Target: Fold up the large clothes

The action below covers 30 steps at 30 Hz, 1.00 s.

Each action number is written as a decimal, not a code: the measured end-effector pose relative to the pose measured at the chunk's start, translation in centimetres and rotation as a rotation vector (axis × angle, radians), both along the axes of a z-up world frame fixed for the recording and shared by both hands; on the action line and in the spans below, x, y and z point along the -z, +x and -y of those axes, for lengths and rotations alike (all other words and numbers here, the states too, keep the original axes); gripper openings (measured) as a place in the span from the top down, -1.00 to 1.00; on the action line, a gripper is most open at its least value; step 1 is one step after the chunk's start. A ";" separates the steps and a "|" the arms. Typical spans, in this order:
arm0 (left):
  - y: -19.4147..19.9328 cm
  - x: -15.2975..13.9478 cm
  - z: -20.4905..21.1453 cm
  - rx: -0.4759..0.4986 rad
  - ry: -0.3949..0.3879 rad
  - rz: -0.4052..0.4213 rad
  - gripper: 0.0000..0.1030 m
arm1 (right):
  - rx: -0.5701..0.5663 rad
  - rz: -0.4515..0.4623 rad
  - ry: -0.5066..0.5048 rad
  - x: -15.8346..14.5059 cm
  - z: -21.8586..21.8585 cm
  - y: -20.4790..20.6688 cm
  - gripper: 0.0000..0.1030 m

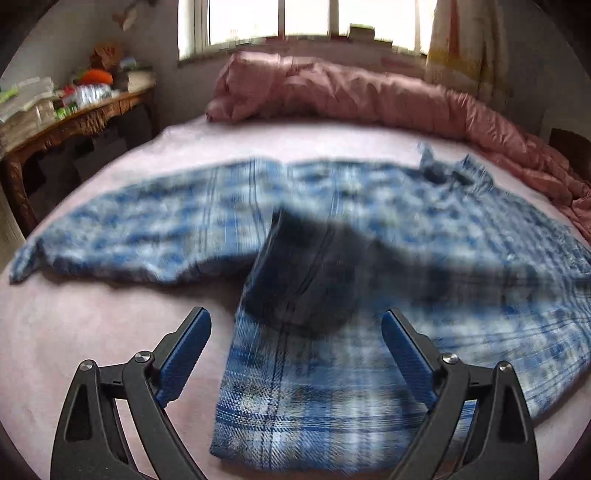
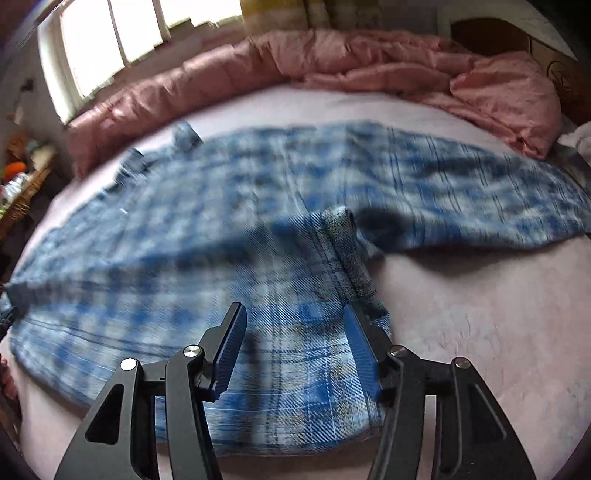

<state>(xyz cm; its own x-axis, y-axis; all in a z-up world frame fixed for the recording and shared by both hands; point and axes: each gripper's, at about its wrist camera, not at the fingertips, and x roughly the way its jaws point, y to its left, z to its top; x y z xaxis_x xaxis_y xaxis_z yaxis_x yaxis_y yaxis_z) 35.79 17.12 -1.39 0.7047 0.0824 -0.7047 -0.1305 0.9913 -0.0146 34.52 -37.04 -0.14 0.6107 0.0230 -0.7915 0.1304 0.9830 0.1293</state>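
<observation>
1. Nearest my left-hand camera were my own left claw's (image 1: 295,328) two blue pads (image 1: 184,354), spread wide with nothing pinched; the hem corner of the blue plaid shirt (image 1: 332,206) lay on the bed below the gap between them, and neither pad pressed it.
2. Far left in that view, a carved wooden table (image 1: 85,118) stood beside the bed, crowded with stacked papers and bright clutter I could not make out.
3. Across the middle, the shirt lay spread on the pale pink sheet (image 1: 92,332), one sleeve stretching out left, the collar toward the far right; much of it was blurred.
4. Behind it, a bunched pink duvet (image 1: 351,92) ran along the far edge of the bed under a bright window (image 1: 295,18).
5. From my right-hand camera, my right claw (image 2: 293,317) hovered about half spread, nothing gripped; the shirt's lower edge lay beneath it.
6. Just beyond its right-hand pad (image 2: 360,354), a side seam of the shirt ran up to a rumpled fold where the other sleeve went off to the right.
7. To the right of that, the sheet lay bare, with the duvet heaped at the far right corner.
</observation>
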 end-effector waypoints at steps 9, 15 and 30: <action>-0.1 1.0 -0.8 -0.060 0.017 -0.099 -0.83 | 0.066 0.046 -0.095 -1.0 0.2 -0.8 -0.06; -2.0 -1.3 0.3 -0.132 0.188 -0.052 -0.83 | 0.086 0.059 -0.028 -2.4 1.8 -1.4 -0.06; -3.1 -0.1 3.3 -0.013 0.157 -0.123 0.17 | -0.132 -0.089 -0.217 -0.9 -3.9 -2.8 -0.22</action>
<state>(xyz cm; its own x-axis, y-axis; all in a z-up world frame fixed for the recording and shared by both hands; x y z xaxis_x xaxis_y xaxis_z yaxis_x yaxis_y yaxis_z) 32.67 13.82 -1.30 0.6122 0.2063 -0.7633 -0.1343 0.9785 0.1568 31.73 -33.12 0.75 0.5413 -0.0781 -0.8372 0.0011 0.9957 -0.0922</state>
